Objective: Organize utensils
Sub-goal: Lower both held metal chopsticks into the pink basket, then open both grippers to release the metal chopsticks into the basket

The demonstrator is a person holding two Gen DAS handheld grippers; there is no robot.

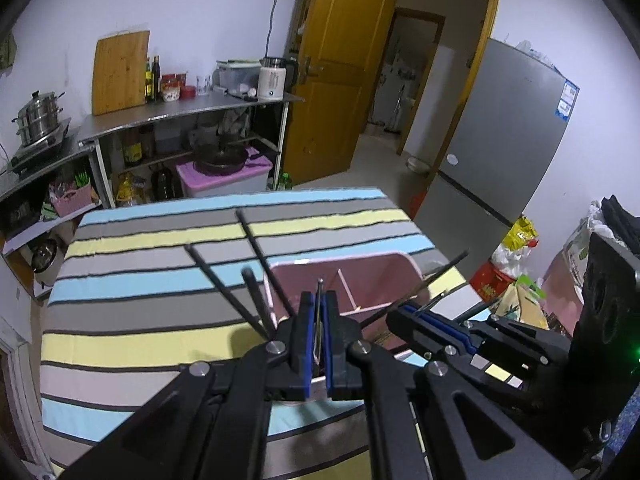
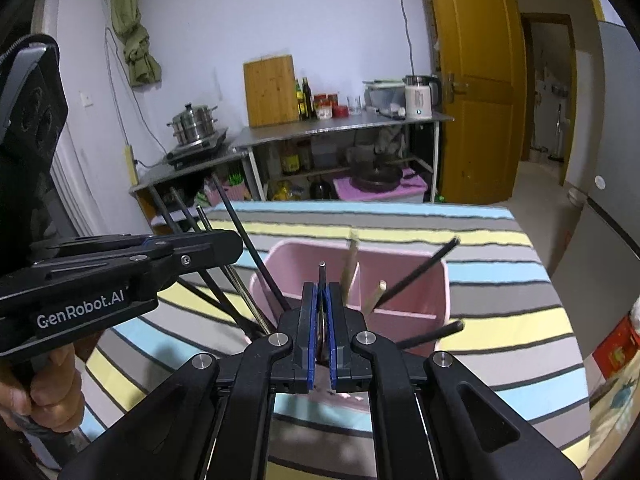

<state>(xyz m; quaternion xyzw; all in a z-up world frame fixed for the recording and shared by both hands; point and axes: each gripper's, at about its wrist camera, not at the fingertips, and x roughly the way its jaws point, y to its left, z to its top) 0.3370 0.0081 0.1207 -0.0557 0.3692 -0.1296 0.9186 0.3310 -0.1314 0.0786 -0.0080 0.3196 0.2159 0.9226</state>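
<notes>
Striped tablecloth (image 1: 140, 280) under pink bin (image 2: 400, 264); both tools clenched on perhaps metal utensils, pale chopsticks (image 2: 352, 264) only right-view.

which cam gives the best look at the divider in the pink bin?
Right wrist. There the pink bin sits more centred and its divider shows as a long wall, with chopsticks standing on both sides. Left wrist shows only a short stretch of divider, partly hidden behind the left gripper.

Pink utensil bin (image 2: 404, 276); tablecloth (image 1: 132, 304) striped blue, grey, yellow; black chopsticks (image 1: 224, 284).
</notes>
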